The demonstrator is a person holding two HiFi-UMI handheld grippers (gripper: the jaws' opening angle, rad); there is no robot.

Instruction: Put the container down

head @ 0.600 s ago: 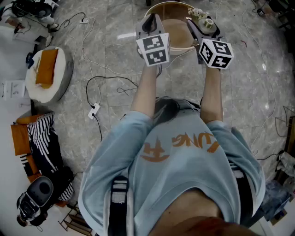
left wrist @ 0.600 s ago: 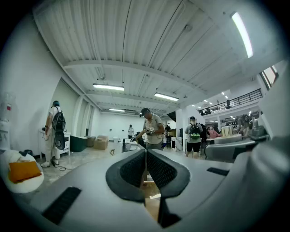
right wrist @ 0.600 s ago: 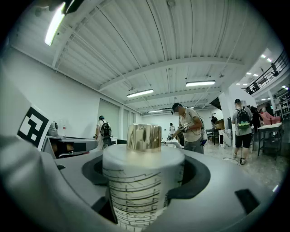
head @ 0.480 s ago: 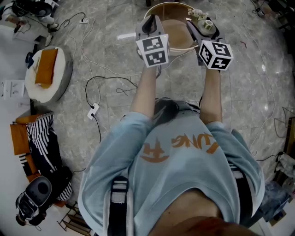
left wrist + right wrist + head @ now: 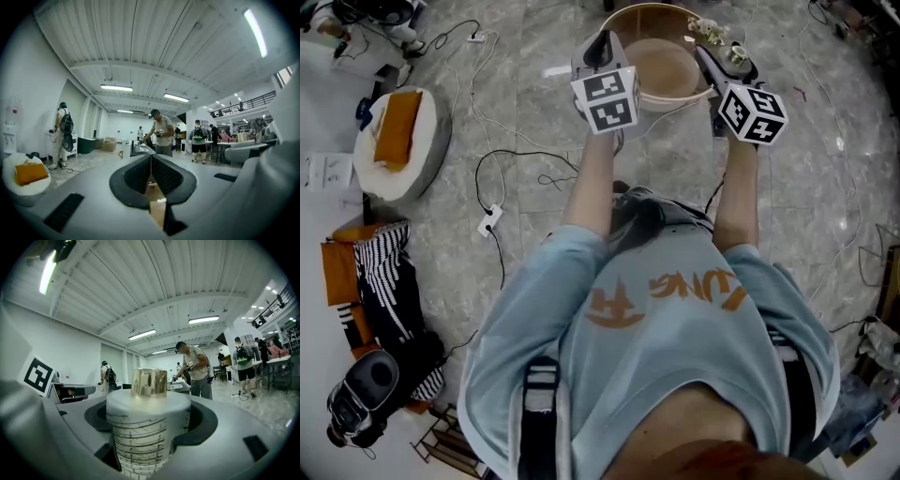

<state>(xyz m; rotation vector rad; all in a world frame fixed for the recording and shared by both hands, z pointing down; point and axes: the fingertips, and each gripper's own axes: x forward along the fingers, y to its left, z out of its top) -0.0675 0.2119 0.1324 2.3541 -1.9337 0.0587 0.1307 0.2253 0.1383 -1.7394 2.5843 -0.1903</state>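
Observation:
The container (image 5: pixel 147 437) is a white cylinder with black line print and a gold cap, standing upright between the jaws of my right gripper (image 5: pixel 150 416), which is shut on its sides. In the head view the container (image 5: pixel 710 28) is held at the right edge of a round wooden table (image 5: pixel 666 70), with the right gripper (image 5: pixel 719 47) under its marker cube. My left gripper (image 5: pixel 600 49) hangs at the table's left edge. Its jaws (image 5: pixel 151 157) meet at the tips, with nothing held between them.
A grey tiled floor carries loose cables (image 5: pixel 502 173) and a power strip (image 5: pixel 490 225). At the left lie a round white cushion with an orange pad (image 5: pixel 394 141), a striped bag (image 5: pixel 384 281) and a black device (image 5: pixel 361 398). Several people stand in the hall (image 5: pixel 161 136).
My right gripper, with the container in it, has drifted slightly right and farther away. The left gripper has barely moved.

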